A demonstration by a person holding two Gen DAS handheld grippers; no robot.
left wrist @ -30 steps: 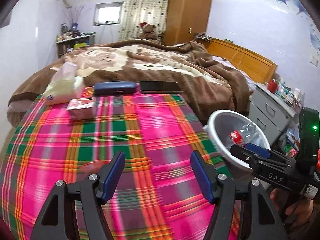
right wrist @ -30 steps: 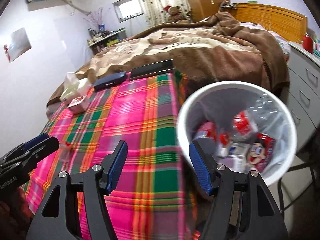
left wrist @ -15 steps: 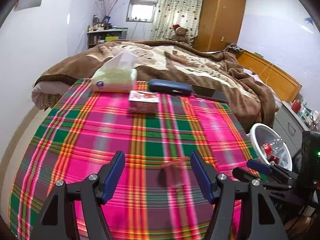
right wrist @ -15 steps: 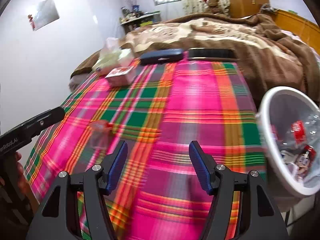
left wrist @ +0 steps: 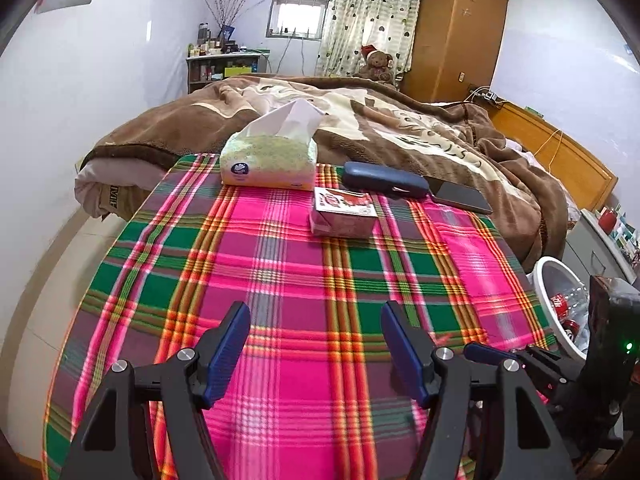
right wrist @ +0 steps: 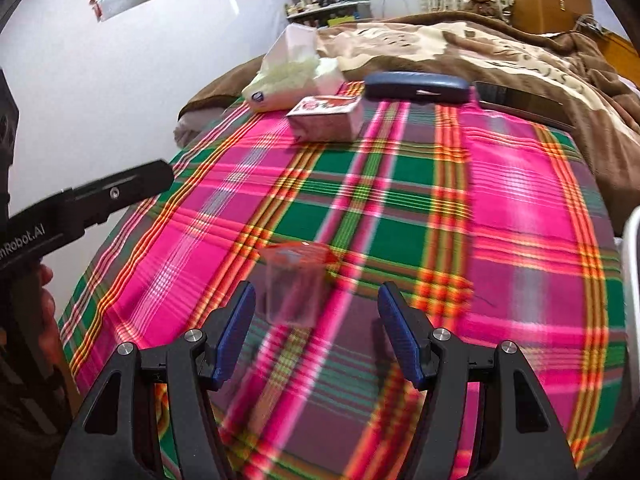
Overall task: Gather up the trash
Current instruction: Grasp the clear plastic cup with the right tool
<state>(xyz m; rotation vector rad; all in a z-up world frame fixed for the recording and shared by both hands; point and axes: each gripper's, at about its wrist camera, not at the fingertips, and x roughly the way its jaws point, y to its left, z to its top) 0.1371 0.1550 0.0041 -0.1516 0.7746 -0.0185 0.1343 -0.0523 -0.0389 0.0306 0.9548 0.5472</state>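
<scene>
While you line up on the clear cup (right wrist: 294,280) w/ red lid lying on the plaid cloth (right wrist: 400,208), right gripper (right wrist: 316,320) and left gripper (left wrist: 316,344) both gape empty. Next, I'd say: straddle cup, squeeze, carry to bin (left wrist: 548,276) at table's right.

Left gripper (right wrist: 92,200) body, seen from right wrist view — white lettering, partly cut off at frame edge, readable end "nRobot.AI".

Fabric tag at bed (left wrist: 116,196) corner, left wrist view — dark letters, blurred, cannot read for certain.

Red-and-white carton (left wrist: 344,213) on desk, tissue pack (left wrist: 267,162) logo, red bottle label in bin (left wrist: 549,276) — print too small to read.
</scene>
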